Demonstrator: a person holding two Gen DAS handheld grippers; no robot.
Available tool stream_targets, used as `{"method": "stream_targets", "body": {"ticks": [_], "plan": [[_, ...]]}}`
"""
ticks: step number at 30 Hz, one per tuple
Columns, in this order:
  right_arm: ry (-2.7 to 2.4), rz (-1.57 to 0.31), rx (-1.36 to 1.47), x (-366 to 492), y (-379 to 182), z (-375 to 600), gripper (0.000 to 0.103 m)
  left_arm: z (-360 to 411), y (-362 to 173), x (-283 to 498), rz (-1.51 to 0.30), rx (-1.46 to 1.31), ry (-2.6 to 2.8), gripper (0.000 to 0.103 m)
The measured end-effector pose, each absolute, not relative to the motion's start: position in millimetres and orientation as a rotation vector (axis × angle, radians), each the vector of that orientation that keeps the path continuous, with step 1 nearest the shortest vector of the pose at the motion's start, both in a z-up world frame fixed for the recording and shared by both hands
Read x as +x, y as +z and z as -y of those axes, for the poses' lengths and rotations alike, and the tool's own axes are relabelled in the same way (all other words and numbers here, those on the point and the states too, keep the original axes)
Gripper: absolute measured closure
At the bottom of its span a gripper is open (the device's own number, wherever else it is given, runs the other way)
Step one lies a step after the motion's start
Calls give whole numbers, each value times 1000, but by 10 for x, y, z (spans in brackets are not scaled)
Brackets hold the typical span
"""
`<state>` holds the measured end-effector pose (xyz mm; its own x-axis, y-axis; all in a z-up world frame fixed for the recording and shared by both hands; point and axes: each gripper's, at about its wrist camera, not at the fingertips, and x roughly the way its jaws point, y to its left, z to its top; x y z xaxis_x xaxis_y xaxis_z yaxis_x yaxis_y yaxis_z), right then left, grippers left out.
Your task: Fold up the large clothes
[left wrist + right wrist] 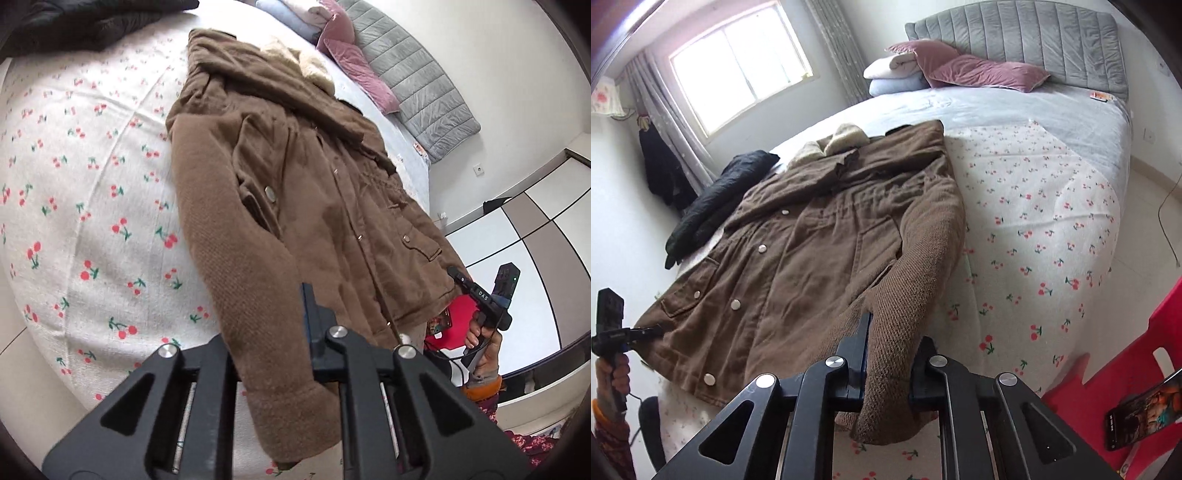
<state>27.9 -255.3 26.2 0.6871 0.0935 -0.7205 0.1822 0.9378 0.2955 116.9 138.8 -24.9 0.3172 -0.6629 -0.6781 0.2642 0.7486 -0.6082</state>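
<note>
Brown padded coat with cream fleece collar (pixel 812 236) is lying flat, front up, on the cherry-print bed sheet (pixel 1034 229). Left gripper (pixel 273 306) and right gripper (pixel 892 332) are each pinching a ribbed knit sleeve (pixel 923 266) near the cuff, per own wrist cam.

Risk: thick knit is slipping out if pulled fast, or the drag is shifting the whole coat toward the bed edge.

Hard to tell: each cam is showing the other tool by the hem, so it's unclear which sleeve is which; pad contact is hidden by fabric.
</note>
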Motion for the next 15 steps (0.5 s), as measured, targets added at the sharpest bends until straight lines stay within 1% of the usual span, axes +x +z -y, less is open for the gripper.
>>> {"method": "stream_targets", "body": {"ticks": [9,15], "plan": [[-25,-664,342,465,697,2569,91,-1283,373,1359,-905,-403,-639,90],[-33,-578,335,873,1033,2751,91,-1291,747,1755,-822,-401,-620,90]]}}
